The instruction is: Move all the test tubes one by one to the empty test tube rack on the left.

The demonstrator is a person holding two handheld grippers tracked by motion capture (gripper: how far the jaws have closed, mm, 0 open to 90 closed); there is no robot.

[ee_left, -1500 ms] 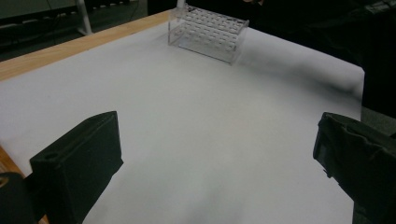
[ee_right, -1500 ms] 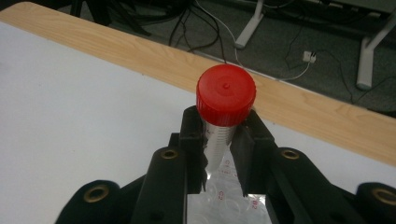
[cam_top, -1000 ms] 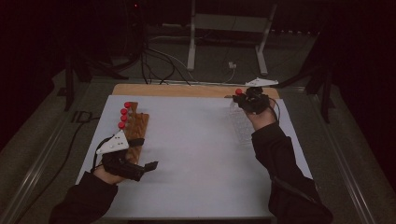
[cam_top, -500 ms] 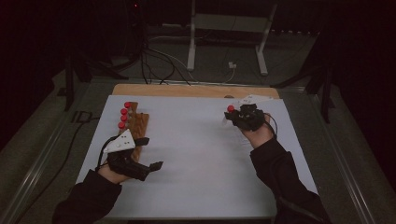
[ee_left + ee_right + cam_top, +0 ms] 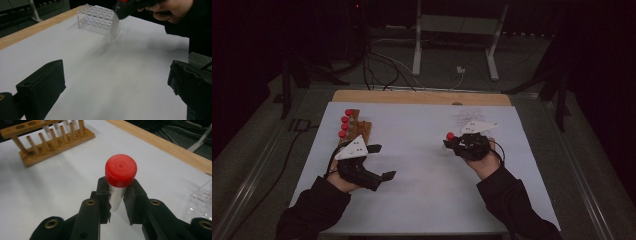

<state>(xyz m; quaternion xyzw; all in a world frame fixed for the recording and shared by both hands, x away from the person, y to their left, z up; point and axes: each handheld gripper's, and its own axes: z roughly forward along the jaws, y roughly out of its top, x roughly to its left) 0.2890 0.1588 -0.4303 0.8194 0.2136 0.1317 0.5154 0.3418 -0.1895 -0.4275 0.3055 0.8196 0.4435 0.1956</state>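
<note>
red-capped tube (image 5: 119, 182) in right gripper (image 5: 117, 202)

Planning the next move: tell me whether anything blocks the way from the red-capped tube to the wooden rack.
Nothing visible does. The right gripper holds the tube above bare white table, and the wooden rack lies beyond.

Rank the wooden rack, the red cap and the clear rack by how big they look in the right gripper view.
1. Wooden rack: spans the most picture, though the top edge crops it.
2. Red cap: looks big mainly because it sits close to the camera, on the tube in the right gripper.
3. Clear rack: just a corner shows, so its rank is unsure.
</note>
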